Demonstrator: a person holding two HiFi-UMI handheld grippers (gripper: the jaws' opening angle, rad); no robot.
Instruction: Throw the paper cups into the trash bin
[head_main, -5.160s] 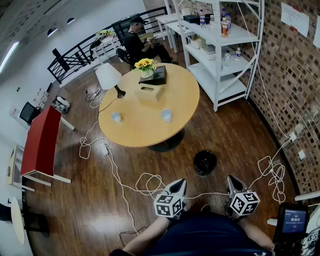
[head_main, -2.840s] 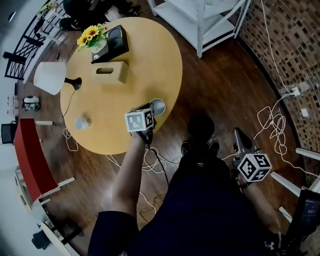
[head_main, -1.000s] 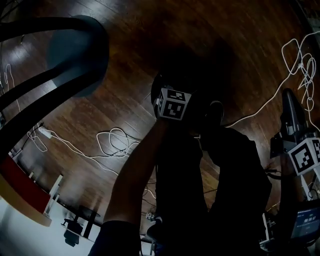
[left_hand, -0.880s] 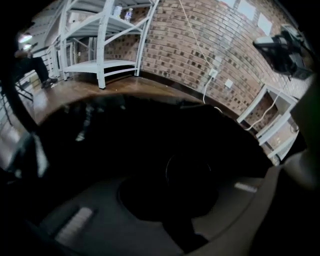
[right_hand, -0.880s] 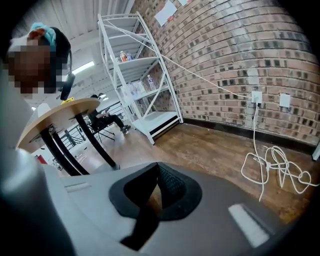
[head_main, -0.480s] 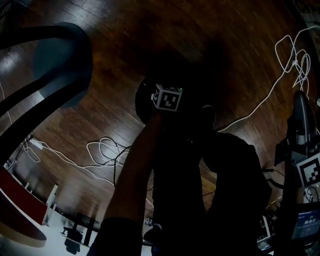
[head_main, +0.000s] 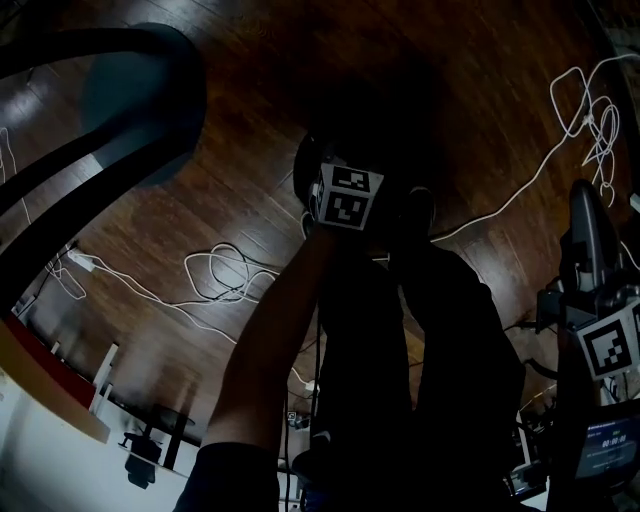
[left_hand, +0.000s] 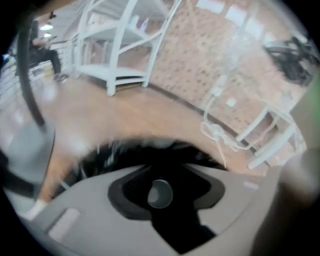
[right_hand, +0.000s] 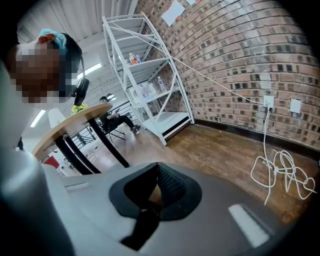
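The left hand-held gripper is released: its jaws have just been opening and now stand wide apart. The paper cup shows in the gap between them with its round mouth turned to the camera, and the pads do not touch it. It is seen against the dark inside of the trash bin, whose black rim lies just beyond the jaws, blurred. The right hand-held gripper is clenched, its two black pads meet at the tip and nothing is between them; in the head view it stays at the right side, well apart from the bin. Beyond is the wooden floor with a loose white cable on it. At the left stands the bench, farther a white shelf, and behind is the brick wall.
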